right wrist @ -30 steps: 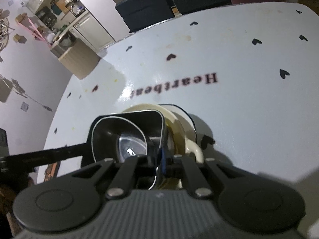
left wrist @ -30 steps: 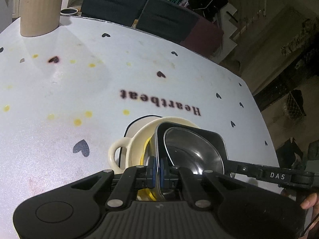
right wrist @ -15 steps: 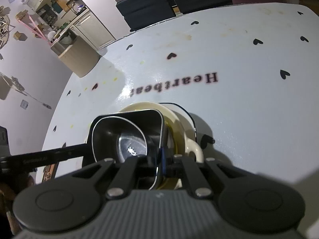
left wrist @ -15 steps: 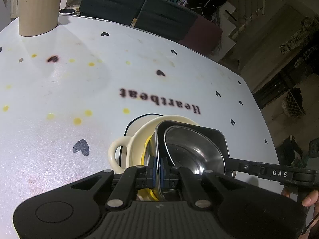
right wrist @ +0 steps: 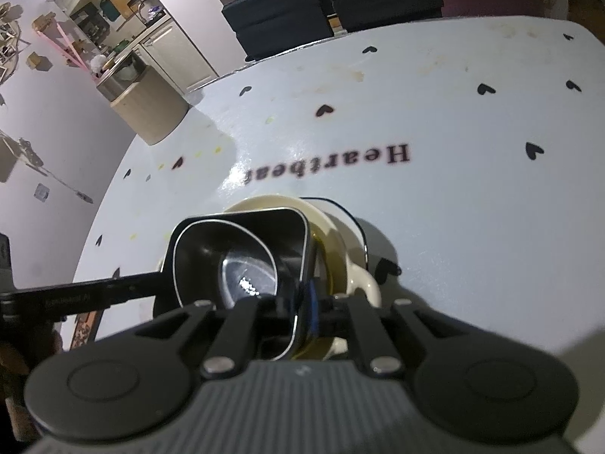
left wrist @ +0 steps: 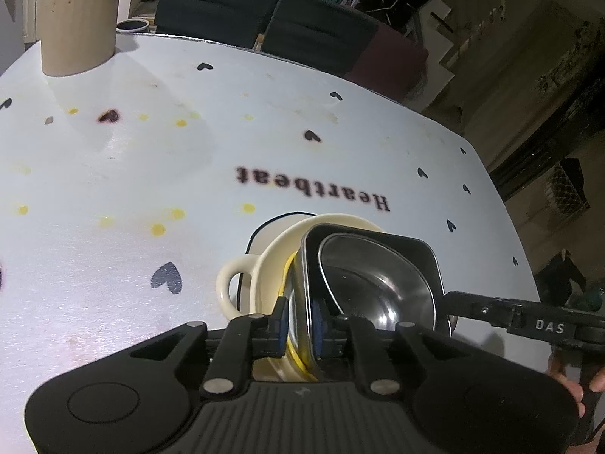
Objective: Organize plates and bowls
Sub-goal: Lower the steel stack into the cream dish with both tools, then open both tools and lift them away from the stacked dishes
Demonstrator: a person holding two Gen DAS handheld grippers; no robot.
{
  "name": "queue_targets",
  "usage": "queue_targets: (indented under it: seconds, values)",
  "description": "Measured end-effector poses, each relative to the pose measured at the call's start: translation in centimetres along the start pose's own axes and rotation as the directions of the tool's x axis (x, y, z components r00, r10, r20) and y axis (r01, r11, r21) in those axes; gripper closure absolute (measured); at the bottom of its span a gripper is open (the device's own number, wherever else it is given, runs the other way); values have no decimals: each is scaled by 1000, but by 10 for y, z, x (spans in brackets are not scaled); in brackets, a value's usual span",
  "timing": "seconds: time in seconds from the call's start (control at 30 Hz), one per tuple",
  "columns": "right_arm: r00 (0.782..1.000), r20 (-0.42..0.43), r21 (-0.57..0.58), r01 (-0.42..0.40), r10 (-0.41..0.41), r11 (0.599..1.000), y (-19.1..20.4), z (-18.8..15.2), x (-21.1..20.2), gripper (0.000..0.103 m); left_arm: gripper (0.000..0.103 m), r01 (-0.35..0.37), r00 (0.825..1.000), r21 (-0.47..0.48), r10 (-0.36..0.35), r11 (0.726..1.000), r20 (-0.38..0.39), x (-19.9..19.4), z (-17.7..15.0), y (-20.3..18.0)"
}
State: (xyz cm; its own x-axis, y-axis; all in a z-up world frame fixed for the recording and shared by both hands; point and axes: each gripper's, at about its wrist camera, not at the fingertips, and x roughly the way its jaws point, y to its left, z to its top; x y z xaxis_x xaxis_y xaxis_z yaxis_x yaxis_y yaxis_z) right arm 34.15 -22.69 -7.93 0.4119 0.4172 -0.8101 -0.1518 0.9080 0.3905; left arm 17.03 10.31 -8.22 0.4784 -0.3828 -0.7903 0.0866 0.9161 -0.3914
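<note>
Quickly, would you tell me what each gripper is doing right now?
Left gripper: closed on the rim of the square black bowl.
Right gripper: closed on the same bowl's opposite rim.

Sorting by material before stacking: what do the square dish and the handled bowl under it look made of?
Square dish: apparently stainless steel, its polished inside mirrors light, outer rim dark. Handled bowl: looks like glazed ceramic, cream, thick-walled, with a smooth gloss, though enamel can't be ruled out.

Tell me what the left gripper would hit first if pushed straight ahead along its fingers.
Probably nothing new: the left gripper is already clamped on the black square bowl rim, so it would push that bowl over the cream handled bowl.
</note>
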Motion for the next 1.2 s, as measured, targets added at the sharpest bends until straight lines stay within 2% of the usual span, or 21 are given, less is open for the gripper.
queue_targets:
  seconds: [0.03, 0.17, 0.23, 0.37, 0.47, 0.53, 0.63, 0.73, 0.9, 1.03, 1.2]
  values:
    - [1000, 5, -5, 1, -1, 1000, 1, 0, -2, 86, 81, -6, 1000, 0, 6, 1000, 4, -2, 0, 0]
    - [999, 33, -30, 11, -10, 1000, 4, -2, -10, 74, 77, -22, 1000, -2, 22, 1000, 17, -10, -2, -1]
    - [999, 49, -36, 18, -16, 999, 4, -2, -14, 70, 64, -30, 999, -3, 30, 1000, 28, -16, -3, -2]
    - [996, 91, -42, 27, -23, 999, 5, -3, -26, 55, 56, -40, 998, -2, 40, 999, 57, -28, -3, -5]
    - [992, 123, -50, 35, -28, 998, 8, -5, -36, 49, 40, -49, 995, 6, 48, 999, 87, -39, -4, -9]
    - [989, 146, -58, 37, -28, 998, 10, -6, -42, 47, 26, -61, 992, 13, 59, 998, 110, -47, -4, -12]
    - [982, 188, -72, 44, -30, 996, 16, -8, -52, 37, 19, -75, 987, 22, 71, 997, 144, -59, -5, -19]
    - [970, 237, -84, 68, -47, 994, 21, -11, -62, 35, 9, -77, 981, 33, 69, 997, 182, -73, -7, -26]
    - [953, 302, -91, 64, -33, 994, 27, -15, -78, 14, 0, -103, 958, 72, 79, 992, 277, -100, -10, -42]
    - [933, 360, -83, 43, -11, 996, 30, -20, -91, 0, 0, -112, 937, 89, 76, 990, 341, -116, -14, -51]
    - [899, 438, -86, 69, -24, 994, 29, -32, -106, 0, 0, -136, 911, 117, 78, 984, 406, -128, -26, -61]
